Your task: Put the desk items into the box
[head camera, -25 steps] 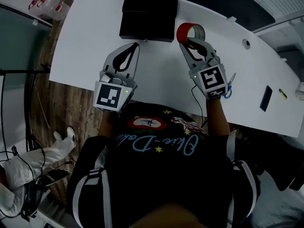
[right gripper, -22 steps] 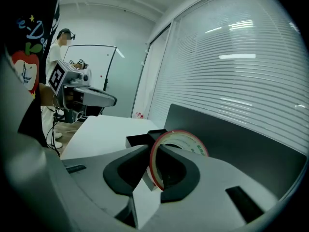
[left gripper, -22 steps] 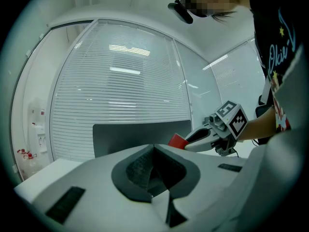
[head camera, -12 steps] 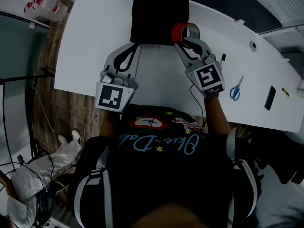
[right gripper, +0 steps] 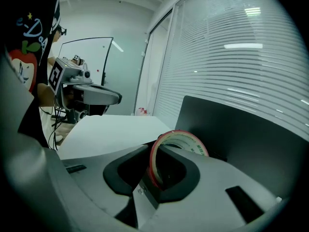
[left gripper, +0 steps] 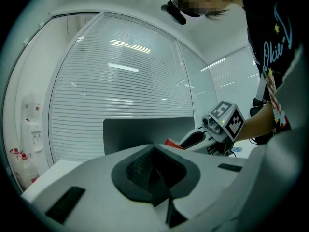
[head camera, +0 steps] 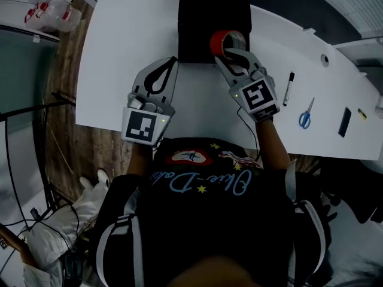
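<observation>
Since a second ago, the right tool (head camera: 232, 54) has brought the tape (head camera: 227, 42) from beside the lower right corner of the box (head camera: 203, 17) to where it now overlaps the box's lower right part, at upper centre of the head view. Its jaws stand partway apart, clamped on the red roll, which stands on edge between them. The left tool (head camera: 169, 64), at the box's lower left over the white desk (head camera: 114, 52), has its jaws pressed together with nothing in them. At right on the desk lie a marker (head camera: 289, 88) and scissors (head camera: 306, 113), near each other but apart.
</observation>
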{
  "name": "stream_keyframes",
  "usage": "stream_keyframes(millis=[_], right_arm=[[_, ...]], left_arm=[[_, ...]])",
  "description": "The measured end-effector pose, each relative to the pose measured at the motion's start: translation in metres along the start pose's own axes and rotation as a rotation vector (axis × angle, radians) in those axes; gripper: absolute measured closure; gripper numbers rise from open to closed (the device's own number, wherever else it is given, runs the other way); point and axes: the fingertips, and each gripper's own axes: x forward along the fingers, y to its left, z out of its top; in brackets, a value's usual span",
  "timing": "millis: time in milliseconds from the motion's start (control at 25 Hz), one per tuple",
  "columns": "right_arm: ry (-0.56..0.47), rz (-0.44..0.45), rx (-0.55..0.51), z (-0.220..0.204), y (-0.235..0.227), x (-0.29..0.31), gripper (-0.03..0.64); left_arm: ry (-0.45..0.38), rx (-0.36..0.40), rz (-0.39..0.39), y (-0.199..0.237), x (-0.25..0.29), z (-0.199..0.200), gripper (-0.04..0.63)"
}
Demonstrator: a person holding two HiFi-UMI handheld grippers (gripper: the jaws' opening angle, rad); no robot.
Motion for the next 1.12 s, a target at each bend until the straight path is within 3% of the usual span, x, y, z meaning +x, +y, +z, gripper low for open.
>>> stream_keyframes(millis=[400,1120], right_arm=[[0.057,0.001,0.01,-0.004,0.007,0.043,0.557],[0.237,0.125,-0.057,-0.032,0.028,0.096,0.558]], left_arm=[[0.037,-0.023,-0.049,0.03,0.002,-0.022,0.598],[0.032,-0.069,-0.059,0.059,0.009,-0.037,0.598]])
